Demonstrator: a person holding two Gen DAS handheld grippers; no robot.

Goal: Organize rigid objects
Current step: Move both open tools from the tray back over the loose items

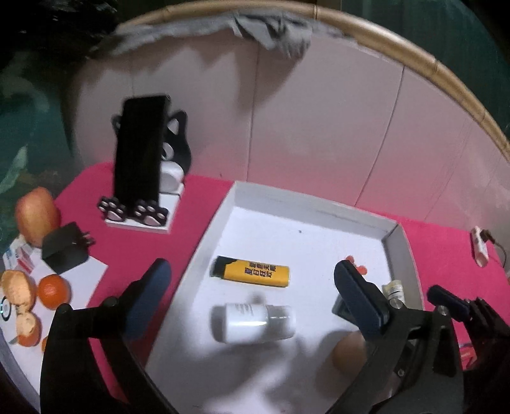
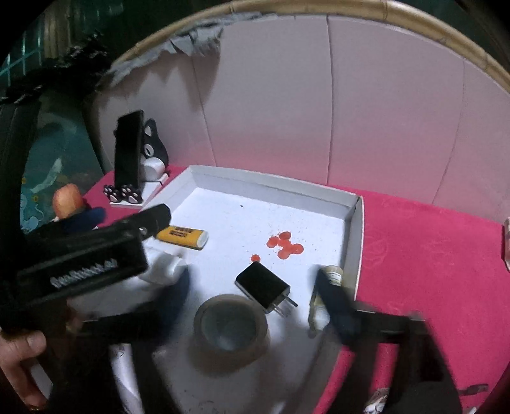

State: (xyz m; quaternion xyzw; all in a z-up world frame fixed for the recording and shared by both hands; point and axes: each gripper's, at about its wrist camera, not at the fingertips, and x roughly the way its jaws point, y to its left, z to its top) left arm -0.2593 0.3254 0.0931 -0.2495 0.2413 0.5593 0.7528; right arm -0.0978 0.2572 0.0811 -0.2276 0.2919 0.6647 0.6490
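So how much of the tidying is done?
Done: the yellow lighter, white bottle, black charger and tape roll lie in the white tray. In hand: nothing; both grippers are open. Left: another black charger sits outside.

An apple (image 1: 36,215), an orange (image 1: 53,290) and peel (image 1: 17,291) lie on the surface left of the left gripper. Ahead of it a phone (image 1: 140,146) leans upright in a cat stand (image 1: 149,219). Grey cloth (image 1: 274,30) hangs on the far wall.

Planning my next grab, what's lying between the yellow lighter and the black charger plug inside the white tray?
Only bare tray floor separates the yellow lighter from the black charger plug; the red stains sit off to one side. The right wrist view shows it.
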